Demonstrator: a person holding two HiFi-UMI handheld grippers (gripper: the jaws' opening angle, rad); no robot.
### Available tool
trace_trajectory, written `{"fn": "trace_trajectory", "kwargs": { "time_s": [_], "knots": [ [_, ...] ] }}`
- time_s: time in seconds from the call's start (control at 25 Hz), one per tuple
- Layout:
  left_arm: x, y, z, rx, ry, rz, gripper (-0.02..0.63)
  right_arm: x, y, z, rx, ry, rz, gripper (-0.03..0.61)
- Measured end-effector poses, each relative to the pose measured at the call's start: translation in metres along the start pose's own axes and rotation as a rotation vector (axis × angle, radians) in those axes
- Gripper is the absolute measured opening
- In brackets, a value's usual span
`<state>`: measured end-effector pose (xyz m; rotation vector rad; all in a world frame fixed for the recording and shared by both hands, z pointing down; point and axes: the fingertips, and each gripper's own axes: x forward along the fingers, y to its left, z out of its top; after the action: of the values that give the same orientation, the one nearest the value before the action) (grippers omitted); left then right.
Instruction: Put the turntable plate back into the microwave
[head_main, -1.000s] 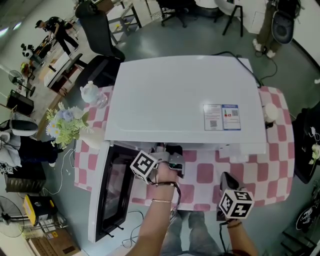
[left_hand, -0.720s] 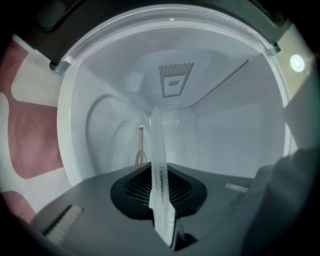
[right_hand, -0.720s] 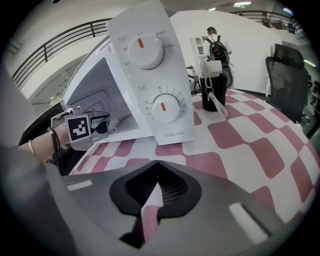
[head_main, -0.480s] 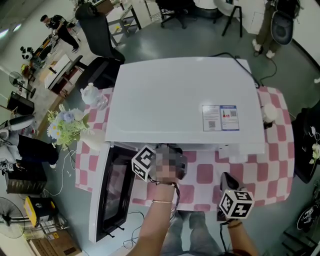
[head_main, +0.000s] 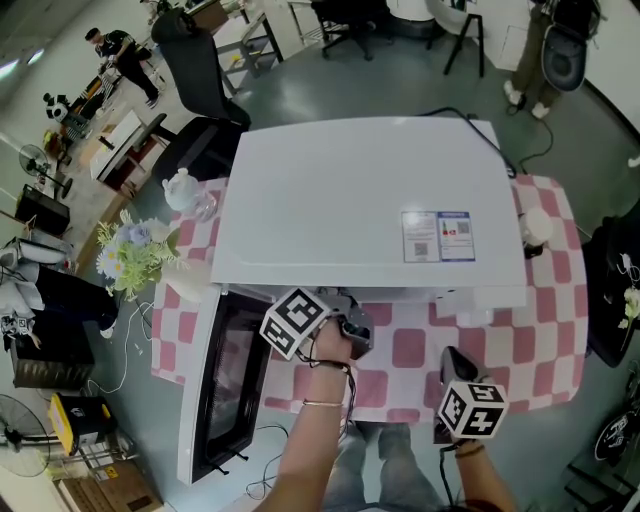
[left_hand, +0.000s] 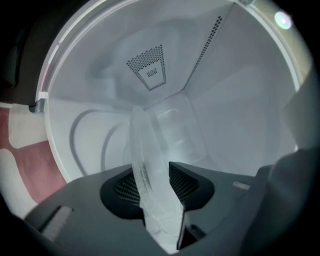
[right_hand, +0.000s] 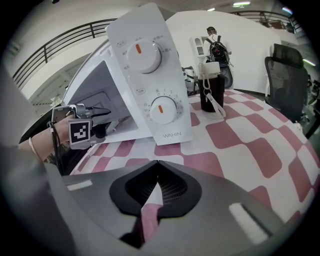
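Left gripper at microwave mouth; only its own view shows the plate between jaws just opening, grip released. Right gripper, 5 o'clock, clenched, empty.

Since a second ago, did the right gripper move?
No. The right gripper stays beside the same pink square of the tablecloth, jaws shut.

A pink-and-white checked cloth lies spread out. At its ten o'clock corner sits a white teapot, with flowers toward nine. A black chair stands at eleven, and a dark cup at three.
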<state>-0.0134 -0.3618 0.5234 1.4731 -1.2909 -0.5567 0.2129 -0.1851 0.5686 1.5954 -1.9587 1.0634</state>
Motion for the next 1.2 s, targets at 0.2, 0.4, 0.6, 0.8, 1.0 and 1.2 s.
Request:
{"fn": "trace_trajectory", "kwargs": {
  "time_s": [0.2, 0.4, 0.6, 0.8, 1.0, 1.2],
  "knots": [
    [-0.001, 0.001, -0.003, 0.055, 0.030, 0.038, 0.184, -0.002, 0.000, -0.001, -0.002, 0.005, -0.001, 0.009],
    [-0.001, -0.001, -0.008, 0.114, 0.066, 0.045, 0.243, -0.002, -0.001, -0.001, -0.003, 0.005, 0.002, 0.009],
    [-0.002, -0.002, -0.010, 0.183, 0.090, 0.053, 0.285, -0.003, -0.002, -0.002, -0.004, 0.005, 0.000, 0.009],
    [-0.003, -0.003, -0.012, 0.244, 0.103, 0.048, 0.293, -0.004, -0.003, -0.005, -0.003, 0.009, -0.003, 0.009],
    [-0.007, 0.000, -0.020, 0.305, 0.147, 0.075, 0.299, -0.006, 0.000, -0.007, -0.006, 0.012, 0.005, 0.009],
    [-0.008, 0.004, -0.026, 0.344, 0.190, 0.104, 0.299, -0.008, 0.001, -0.007, -0.009, 0.009, 0.005, 0.009]
  ]
}}
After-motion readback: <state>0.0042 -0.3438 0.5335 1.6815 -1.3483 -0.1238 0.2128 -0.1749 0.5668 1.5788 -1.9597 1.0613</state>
